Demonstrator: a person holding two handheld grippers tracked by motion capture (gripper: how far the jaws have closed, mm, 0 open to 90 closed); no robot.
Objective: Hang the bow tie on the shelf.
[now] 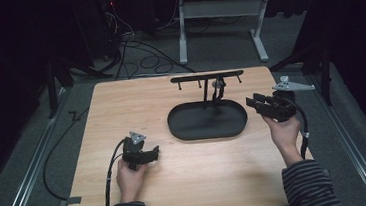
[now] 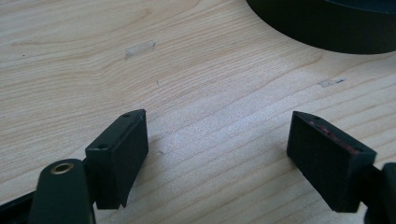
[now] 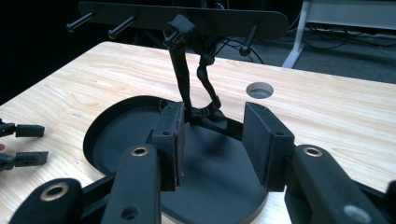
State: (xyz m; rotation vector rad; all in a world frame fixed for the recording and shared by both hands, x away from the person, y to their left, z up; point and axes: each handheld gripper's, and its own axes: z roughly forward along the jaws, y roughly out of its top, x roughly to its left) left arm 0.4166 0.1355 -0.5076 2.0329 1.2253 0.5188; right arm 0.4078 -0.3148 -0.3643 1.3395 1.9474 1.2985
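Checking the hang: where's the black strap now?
High view, right of centre: black strap hangs from the rack over the oval tray, ahead of the right gripper.

One black oval tray (image 1: 183, 130), one peg rack (image 1: 207, 77), one hung strap (image 3: 184, 70) and two grippers were counted: left gripper (image 1: 151, 153), right gripper (image 1: 252, 101).

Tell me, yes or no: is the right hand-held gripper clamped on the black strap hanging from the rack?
No: the right hand-held gripper has its jaws apart with nothing between them, short of the black strap hanging from the rack.
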